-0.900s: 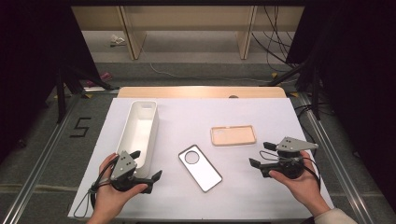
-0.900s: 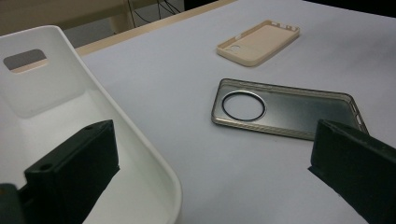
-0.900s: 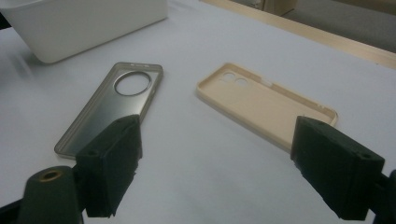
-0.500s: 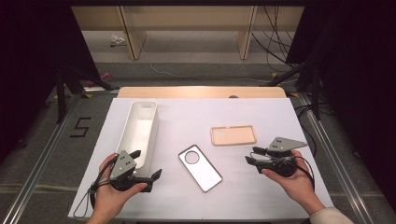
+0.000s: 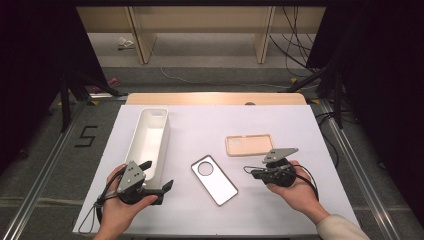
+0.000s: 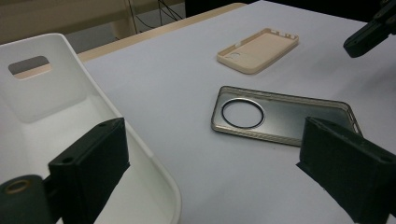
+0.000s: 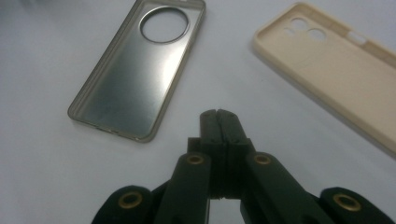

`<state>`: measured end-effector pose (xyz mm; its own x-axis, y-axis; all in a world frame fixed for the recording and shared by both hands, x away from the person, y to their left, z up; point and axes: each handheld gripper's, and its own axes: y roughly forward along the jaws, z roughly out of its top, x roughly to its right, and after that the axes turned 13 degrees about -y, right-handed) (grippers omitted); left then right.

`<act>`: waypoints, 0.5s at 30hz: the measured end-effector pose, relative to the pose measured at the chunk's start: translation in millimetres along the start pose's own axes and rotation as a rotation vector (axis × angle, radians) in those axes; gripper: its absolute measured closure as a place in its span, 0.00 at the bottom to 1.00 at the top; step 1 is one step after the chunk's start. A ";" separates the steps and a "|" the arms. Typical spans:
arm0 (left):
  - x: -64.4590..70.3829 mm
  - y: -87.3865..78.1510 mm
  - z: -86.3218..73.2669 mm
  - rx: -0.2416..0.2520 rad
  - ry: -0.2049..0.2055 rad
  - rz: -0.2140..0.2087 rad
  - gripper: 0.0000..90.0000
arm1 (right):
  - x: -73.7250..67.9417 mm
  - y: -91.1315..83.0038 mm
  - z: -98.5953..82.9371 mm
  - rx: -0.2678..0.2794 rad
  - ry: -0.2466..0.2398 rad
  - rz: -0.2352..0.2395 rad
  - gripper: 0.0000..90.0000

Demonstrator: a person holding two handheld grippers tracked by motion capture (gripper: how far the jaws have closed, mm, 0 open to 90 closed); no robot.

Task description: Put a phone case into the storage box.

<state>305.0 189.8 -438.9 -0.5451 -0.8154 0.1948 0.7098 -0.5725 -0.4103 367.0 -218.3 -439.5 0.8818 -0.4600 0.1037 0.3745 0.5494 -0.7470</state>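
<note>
Reaching phase, I judged: my right gripper [image 5: 252,172] had its jaws pressed together, empty, near the grey case [image 5: 214,179] lying flat mid-table, beige case [image 5: 249,144] just beyond. Left gripper [image 5: 159,176] sat spread wide by the white bin [image 5: 148,142]. Next I'd need to part the right jaws. Right gripper view showed the seam between its jaws; high view didn't resolve it.

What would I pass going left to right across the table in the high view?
Left gripper → white bin → grey phone case → beige phone case → right gripper, roughly; the last two overlap in sideways position, the beige case lying farther back.
</note>
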 end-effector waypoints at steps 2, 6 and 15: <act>0.1 0.0 0.0 -0.001 0.001 0.001 0.09 | -1.6 8.5 3.2 -0.028 -0.003 0.018 1.00; 0.2 -0.4 0.1 0.000 0.001 0.001 0.09 | -6.5 23.8 10.7 -0.076 -0.020 0.052 1.00; 0.5 -0.8 0.1 -0.002 0.008 -0.003 0.09 | -12.4 45.7 19.9 -0.145 -0.025 0.089 1.00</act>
<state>304.3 189.8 -438.4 -0.5509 -0.8130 0.1886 0.7074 -0.5748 -0.4113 378.8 -173.6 -461.8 0.9173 -0.3953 0.0484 0.2512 0.4801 -0.8405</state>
